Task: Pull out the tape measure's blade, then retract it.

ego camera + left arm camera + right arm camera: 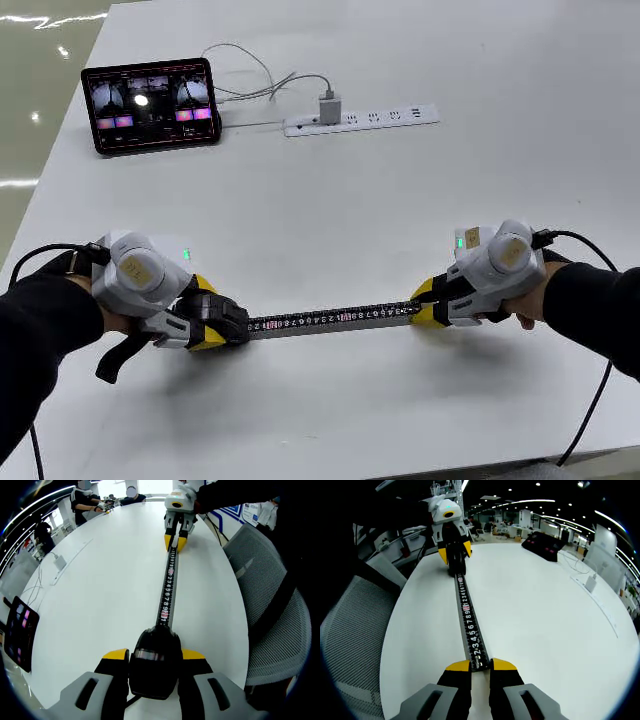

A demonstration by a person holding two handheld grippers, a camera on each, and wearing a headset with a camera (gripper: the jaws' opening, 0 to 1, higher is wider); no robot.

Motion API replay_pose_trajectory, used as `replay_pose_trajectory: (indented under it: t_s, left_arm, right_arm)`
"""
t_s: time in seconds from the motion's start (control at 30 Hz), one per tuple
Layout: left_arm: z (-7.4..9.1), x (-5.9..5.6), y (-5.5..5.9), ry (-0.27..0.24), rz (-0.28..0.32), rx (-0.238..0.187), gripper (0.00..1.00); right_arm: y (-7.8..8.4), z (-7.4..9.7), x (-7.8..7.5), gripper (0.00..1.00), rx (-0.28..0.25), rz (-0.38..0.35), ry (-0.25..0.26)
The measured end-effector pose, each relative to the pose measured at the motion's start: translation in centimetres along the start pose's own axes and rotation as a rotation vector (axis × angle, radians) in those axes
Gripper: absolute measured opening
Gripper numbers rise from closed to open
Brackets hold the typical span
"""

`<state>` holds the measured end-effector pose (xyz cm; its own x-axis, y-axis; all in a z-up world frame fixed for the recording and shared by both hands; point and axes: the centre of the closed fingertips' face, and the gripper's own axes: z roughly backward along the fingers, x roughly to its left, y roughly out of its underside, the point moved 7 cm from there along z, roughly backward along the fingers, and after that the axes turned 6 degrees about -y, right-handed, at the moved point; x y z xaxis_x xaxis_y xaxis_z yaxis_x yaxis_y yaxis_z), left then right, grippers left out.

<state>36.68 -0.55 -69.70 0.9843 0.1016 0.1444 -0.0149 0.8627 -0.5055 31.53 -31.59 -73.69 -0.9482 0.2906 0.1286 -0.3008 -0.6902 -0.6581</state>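
1. Head view: the tape measure case (224, 320) is clamped in the left gripper (203, 322) at the lower left. The blade (335, 318) is drawn out from it toward the right, where its end is pinched by the right gripper (424, 302). The blade's long axis runs left to right, roughly along the near edge of the counter (400, 200), rising slightly to the right. That edge lies near the blade. A wide stretch of bare counter is seen beyond it, up to a tablet (151, 104) and a power strip (362, 118) at the far side.

2. Left gripper view: the case (152, 665) is gripped tightly between the jaws. The blade (168, 587) points straight ahead, numbered face up, to the right gripper (176, 541). The counter edge runs alongside to the right, with a mesh chair (270, 610) past it. Open counter (110, 580) is seen to the left.

3. Right gripper view: the right gripper (480, 666) is closed on the blade's tip. The blade (467, 617) lies low over the counter (535, 610) and leads ahead to the case (456, 564) in the left gripper (455, 554). The counter edge and a chair (355, 620) are at the left, and clear surface at the right.
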Motion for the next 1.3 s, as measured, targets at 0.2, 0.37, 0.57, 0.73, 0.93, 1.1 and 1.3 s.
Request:
replay_pose_trajectory:
  t_s: [0.2,0.37,0.57,0.73,0.93,1.1,1.3]
  left_arm:
    - [0.01,0.03,0.00,0.000,0.000,0.000,0.32]
    - [0.00,0.03,0.03,-0.001,0.000,0.000,0.32]
    - [-0.04,0.06,0.06,-0.002,0.001,-0.001,0.32]
    - [-0.03,0.03,0.05,-0.003,0.007,-0.004,0.32]
    - [-0.07,0.10,0.07,0.002,0.016,-0.010,0.32]
    - [-0.11,0.19,0.13,0.004,0.025,-0.022,0.32]
    - [-0.23,0.22,-0.10,0.007,-0.004,-0.010,0.32]
  right_arm:
    - [0.18,0.15,-0.13,0.08,0.002,-0.001,0.001]
    - [0.22,0.21,-0.15,0.08,0.002,-0.001,0.002]
    - [0.31,0.23,-0.26,0.09,0.004,-0.004,0.002]
    - [0.33,0.15,-0.48,0.09,0.009,-0.007,-0.003]
    - [0.16,0.01,-0.48,0.09,0.039,0.015,-0.012]
    - [0.06,0.04,-0.54,0.10,0.056,0.012,-0.018]
    - [-0.03,0.00,-0.47,0.10,0.078,0.030,-0.019]
